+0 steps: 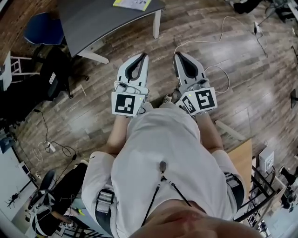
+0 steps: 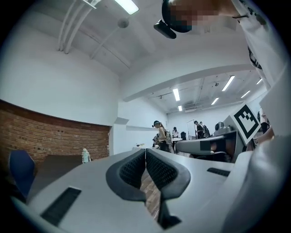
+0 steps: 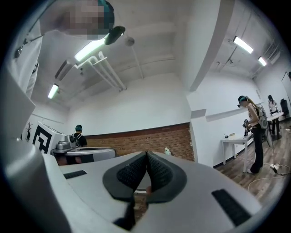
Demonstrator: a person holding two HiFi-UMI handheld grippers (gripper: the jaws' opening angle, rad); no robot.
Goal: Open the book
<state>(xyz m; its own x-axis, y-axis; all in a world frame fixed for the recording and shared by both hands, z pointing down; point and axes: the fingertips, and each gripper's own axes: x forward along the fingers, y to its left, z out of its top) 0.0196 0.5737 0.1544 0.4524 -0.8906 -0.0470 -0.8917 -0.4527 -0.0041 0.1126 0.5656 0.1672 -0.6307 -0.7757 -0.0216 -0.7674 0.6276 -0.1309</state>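
Grey tabletop [image 1: 107, 18] ahead carries what looks like the book [image 1: 132, 3], well apart from my left gripper [image 1: 142, 56] and right gripper [image 1: 179, 56], both jaws clenched on nothing, so I judge the opening not yet begun.

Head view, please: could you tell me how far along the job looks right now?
Done: nothing visible. In hand: nothing; the left gripper and right gripper are both shut and empty, level above the wooden floor. To do: everything; the yellow-white item on the grey table, possibly the book, lies untouched.
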